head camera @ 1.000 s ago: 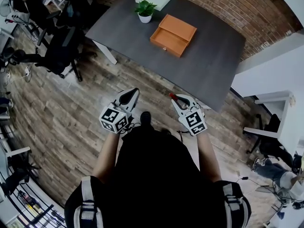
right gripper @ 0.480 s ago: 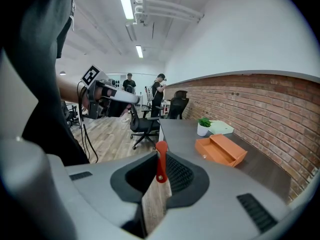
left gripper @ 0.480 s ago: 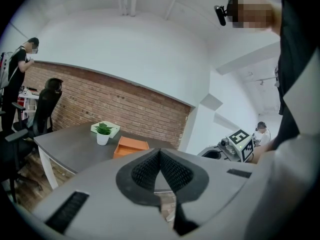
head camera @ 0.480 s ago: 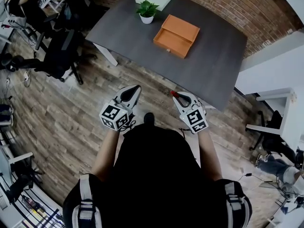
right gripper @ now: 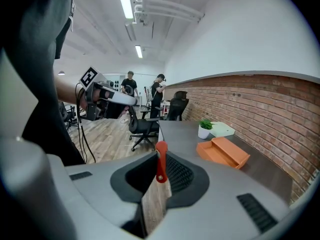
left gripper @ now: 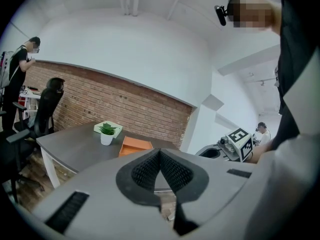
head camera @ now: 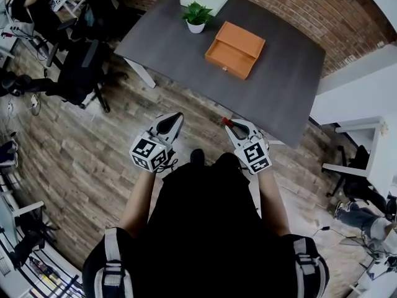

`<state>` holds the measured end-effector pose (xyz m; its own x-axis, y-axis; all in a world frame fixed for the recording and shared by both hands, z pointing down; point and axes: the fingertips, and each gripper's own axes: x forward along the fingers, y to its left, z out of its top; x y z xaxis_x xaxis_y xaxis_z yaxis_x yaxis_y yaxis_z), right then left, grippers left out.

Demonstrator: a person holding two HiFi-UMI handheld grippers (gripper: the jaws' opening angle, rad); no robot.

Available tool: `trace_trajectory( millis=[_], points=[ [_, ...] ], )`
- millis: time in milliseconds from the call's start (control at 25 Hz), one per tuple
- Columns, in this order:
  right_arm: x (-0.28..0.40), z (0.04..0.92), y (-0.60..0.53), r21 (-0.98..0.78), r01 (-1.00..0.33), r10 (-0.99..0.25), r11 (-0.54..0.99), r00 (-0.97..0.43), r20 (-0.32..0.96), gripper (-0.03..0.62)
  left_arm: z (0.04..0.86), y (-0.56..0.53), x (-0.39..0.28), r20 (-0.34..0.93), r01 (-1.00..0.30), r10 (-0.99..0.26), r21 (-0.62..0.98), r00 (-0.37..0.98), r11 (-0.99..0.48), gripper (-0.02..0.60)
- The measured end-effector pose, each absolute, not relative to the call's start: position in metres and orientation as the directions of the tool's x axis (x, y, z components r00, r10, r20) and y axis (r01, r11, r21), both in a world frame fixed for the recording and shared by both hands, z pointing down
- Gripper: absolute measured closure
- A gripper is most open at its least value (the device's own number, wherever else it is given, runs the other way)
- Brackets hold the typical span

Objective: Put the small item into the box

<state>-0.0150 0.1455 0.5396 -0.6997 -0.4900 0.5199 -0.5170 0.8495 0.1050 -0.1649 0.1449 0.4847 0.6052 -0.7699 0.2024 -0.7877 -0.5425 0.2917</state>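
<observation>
- My right tongs (head camera: 230, 125) are clamped on the small red item (right gripper: 161, 164), which stands upright between the pads.
- My left tongs (left gripper: 160, 153) are pressed together with nothing in them.
- The open orange box (head camera: 235, 49) sits on the grey desk (head camera: 279, 85), well ahead of both tongs.
- The pickup looks done. The approach and the drop into the box remain.

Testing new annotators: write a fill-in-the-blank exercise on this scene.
The right gripper grips a small ___ item.
The left gripper has its jaws shut on ___.
The orange box sits on the grey ___, beside the potted plant.
Missing words: red; nothing; table.
</observation>
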Motion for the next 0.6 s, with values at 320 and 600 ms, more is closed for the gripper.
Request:
trace_trajectory(
  millis=[320, 600],
  points=[
    [-0.010, 0.542, 0.142, 0.105, -0.533, -0.499, 0.840, -0.681, 0.536, 0.528, 0.496, 0.139, -0.163, 0.218, -0.781, -0.758, 0.300, 0.615, -0.547, 0.558],
    [0.009, 0.550, 0.127, 0.086, -0.545, -0.495, 0.834, -0.670, 0.553, 0.528, 0.511, 0.123, -0.140, 0.241, -0.774, -0.741, 0.302, 0.627, -0.556, 0.558]
  ],
)
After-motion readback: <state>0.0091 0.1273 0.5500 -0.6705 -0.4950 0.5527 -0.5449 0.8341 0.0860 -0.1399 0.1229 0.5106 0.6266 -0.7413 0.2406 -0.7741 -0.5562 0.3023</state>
